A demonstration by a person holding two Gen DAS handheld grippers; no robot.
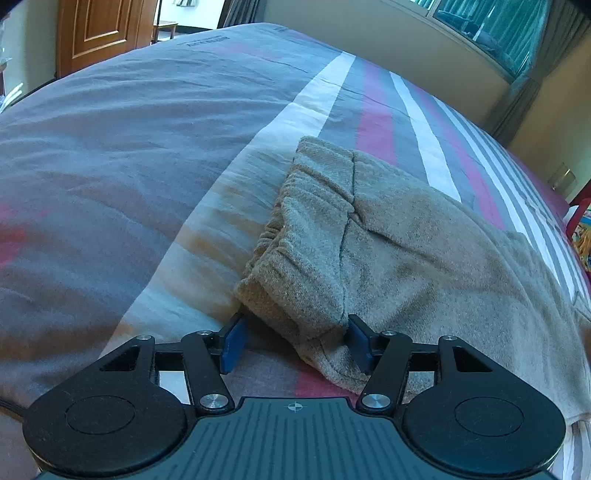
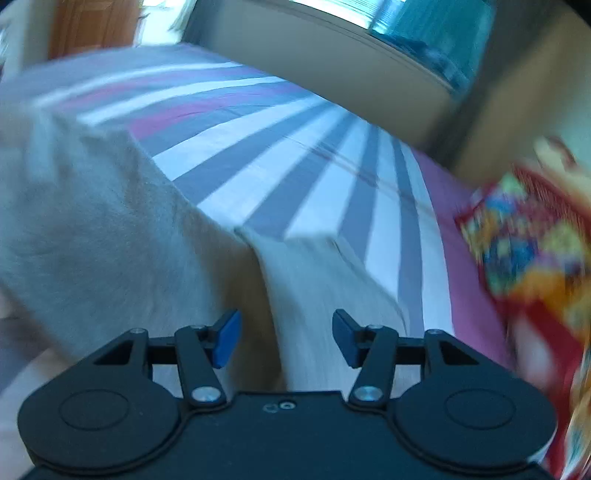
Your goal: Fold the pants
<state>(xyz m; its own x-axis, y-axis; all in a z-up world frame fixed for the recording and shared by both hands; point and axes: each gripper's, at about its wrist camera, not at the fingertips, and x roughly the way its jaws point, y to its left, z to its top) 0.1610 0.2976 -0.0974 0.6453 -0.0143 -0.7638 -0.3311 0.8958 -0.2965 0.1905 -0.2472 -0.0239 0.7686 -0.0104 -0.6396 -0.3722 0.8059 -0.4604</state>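
On a striped bedspread (image 1: pixel 122 155), my left gripper (image 1: pixel 295 341) hangs low over the near corner of the tan pants (image 1: pixel 388 258), jaws spread wide. The corner of the elastic waistband reaches into the gap: my right-hand blue pad (image 1: pixel 357 341) lies against the fabric, while the left-hand pad stands clear over bare bedding. Nothing is pinched.

The pants lie across the bed, waistband toward the left, the body running off to the right and out of the left wrist view. The cloth is a fuzzy, fleece-like knit, gathered into ribbed puckers along the waistband, with a dark seam line running down from it and soft creases around that seam. The bedspread beneath is a smooth woven cloth, broad grey at left, then white, red and grey stripes toward the right.

My right gripper (image 2: pixel 286 338) is likewise spread open, gripping nothing. In its badly blurred view, the pants (image 2: pixel 85 229) fill the left half and a paler fold of them runs down between my pads; whether either pad touches the cloth I cannot tell. A red, multicoloured object (image 2: pixel 528 236) sits at the right edge beyond the bed, too smeared to identify.

A wooden door (image 1: pixel 99 29) stands past the far left of the bed and a curtained window (image 1: pixel 491 26) at upper right, both cut off by the frame.
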